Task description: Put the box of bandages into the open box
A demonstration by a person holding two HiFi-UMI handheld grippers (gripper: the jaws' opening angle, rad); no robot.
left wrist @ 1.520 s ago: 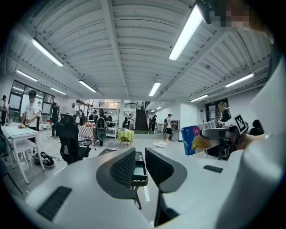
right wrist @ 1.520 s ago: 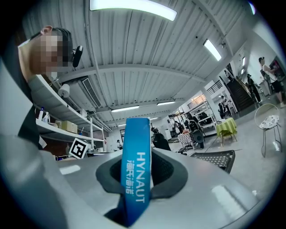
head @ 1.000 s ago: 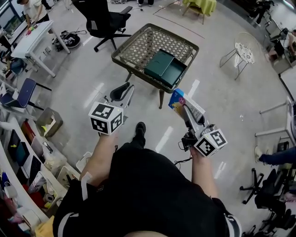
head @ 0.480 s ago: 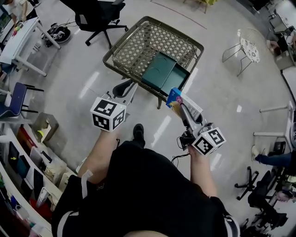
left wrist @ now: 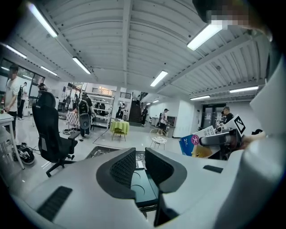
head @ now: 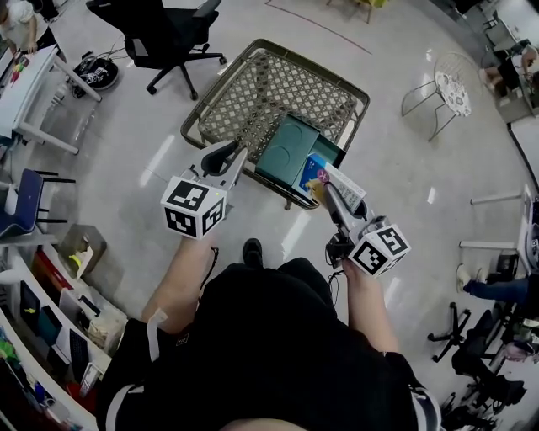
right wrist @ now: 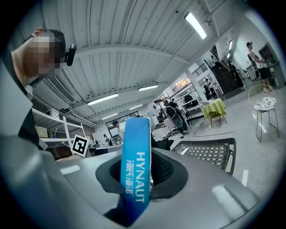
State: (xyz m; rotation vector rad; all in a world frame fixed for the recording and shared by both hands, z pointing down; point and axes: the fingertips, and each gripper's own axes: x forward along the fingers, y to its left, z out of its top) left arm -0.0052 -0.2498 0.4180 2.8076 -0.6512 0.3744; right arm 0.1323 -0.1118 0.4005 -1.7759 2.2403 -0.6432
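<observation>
My right gripper (head: 330, 195) is clenched on the box of bandages (head: 317, 173), held in the air at the open box's (head: 289, 150) near edge, perhaps just short of it. I judge lowering and letting go are left. My left gripper (head: 227, 160) is empty, jaws slightly apart.

Open-plan lab-office: glossy floor (head: 126, 160), office chair (head: 160, 25), desk (head: 29, 80), storage shelves (head: 42, 316), ceiling strip lights (left wrist: 82, 65).

Glossy card box of bandages (head: 320, 172); polished floor (head: 126, 143).
</observation>
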